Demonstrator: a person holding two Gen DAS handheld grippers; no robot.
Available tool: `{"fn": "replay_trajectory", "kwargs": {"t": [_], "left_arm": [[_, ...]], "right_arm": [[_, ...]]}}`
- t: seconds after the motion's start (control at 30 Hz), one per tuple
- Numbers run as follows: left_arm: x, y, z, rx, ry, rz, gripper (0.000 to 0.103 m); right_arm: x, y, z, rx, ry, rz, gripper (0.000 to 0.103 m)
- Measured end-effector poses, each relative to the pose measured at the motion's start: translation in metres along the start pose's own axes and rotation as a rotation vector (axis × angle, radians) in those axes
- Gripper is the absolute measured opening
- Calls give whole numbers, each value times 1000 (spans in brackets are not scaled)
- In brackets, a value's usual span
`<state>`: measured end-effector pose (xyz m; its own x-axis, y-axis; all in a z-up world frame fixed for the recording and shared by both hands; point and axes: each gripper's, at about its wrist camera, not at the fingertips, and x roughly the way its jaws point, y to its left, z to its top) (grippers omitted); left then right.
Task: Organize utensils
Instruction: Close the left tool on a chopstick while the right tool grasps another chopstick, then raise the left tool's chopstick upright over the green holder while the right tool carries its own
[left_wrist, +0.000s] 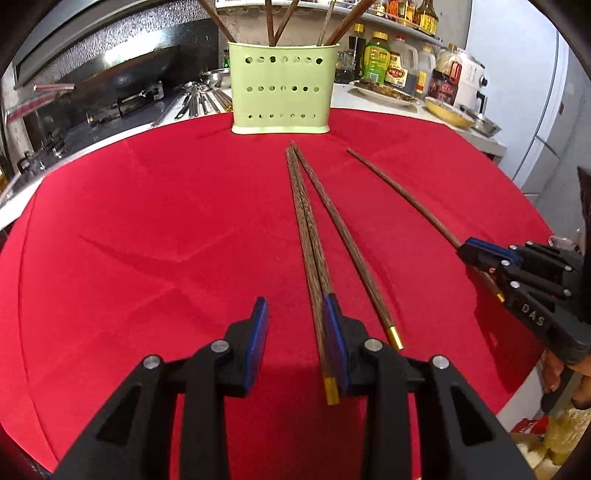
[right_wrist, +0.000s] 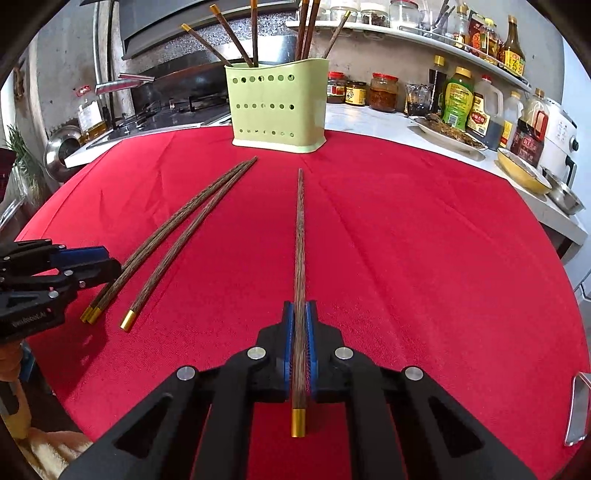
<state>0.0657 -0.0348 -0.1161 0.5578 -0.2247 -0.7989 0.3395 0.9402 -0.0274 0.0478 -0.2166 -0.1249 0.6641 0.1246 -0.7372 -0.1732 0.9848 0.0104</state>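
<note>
Right wrist: right hand-held gripper (right_wrist: 300, 314) clamps chopstick (right_wrist: 300, 236) | left hand-held gripper (left_wrist: 295, 310) apart | red cloth (right_wrist: 424, 258) right side bare

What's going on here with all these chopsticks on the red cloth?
A person is sorting chopsticks into the green holder with a hand-held gripper in each hand. The right hand-held gripper is shut on one chopstick, whose tip points toward the holder. The left hand-held gripper is open beside three loose chopsticks lying on the red cloth. Several chopsticks already stand in the holder.
</note>
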Motion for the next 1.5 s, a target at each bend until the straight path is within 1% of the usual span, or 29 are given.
{"fn": "replay_trajectory", "kwargs": {"t": [0.07, 0.1, 0.17, 0.37, 0.47, 0.5, 0.57, 0.67, 0.77, 0.87, 0.93, 1.0, 1.1, 1.3, 1.5], "left_arm": [[3, -3, 1, 20, 14, 38, 31], [5, -6, 1, 47, 16, 69, 31], [3, -9, 0, 70, 17, 91, 31], [-13, 1, -19, 71, 36, 73, 31], [-20, -2, -28, 86, 19, 99, 30], [-20, -5, -30, 94, 11, 112, 30], [-20, -11, -32, 104, -1, 121, 19], [-21, -18, -34, 132, -15, 137, 12], [-21, -17, -34, 124, -30, 125, 8], [-21, -14, -35, 109, -58, 118, 7], [-22, -12, -36, 92, -61, 109, 7], [-27, -7, -38, 66, -69, 90, 7], [-41, 0, -36, 37, -120, 86, 7], [-82, 14, -20, -5, -251, 86, 7], [-128, 20, 3, -12, -401, 75, 7]], "right_arm": [[0, -1, 0, 2, -3, 0, 7], [1, -1, 0, 2, -4, -1, 7], [-1, -1, -2, 1, -7, -2, 8], [-15, -3, -18, 9, -25, 5, 9], [-21, -3, -27, 20, -49, 4, 9], [-22, -4, -28, 26, -54, 7, 9], [-24, -4, -31, 39, -64, 8, 9], [-27, -3, -35, 43, -82, 12, 11], [-24, -4, -35, 50, -113, 9, 13], [-24, 0, -37, 33, -132, -21, 12], [-27, 0, -39, 43, -126, -18, 8], [-30, -2, -40, 59, -121, -13, 7], [-37, -5, -40, 74, -132, -11, 7], [-65, -5, -25, 73, -203, 0, 7], [-99, -7, 1, 74, -304, 9, 7]]}}
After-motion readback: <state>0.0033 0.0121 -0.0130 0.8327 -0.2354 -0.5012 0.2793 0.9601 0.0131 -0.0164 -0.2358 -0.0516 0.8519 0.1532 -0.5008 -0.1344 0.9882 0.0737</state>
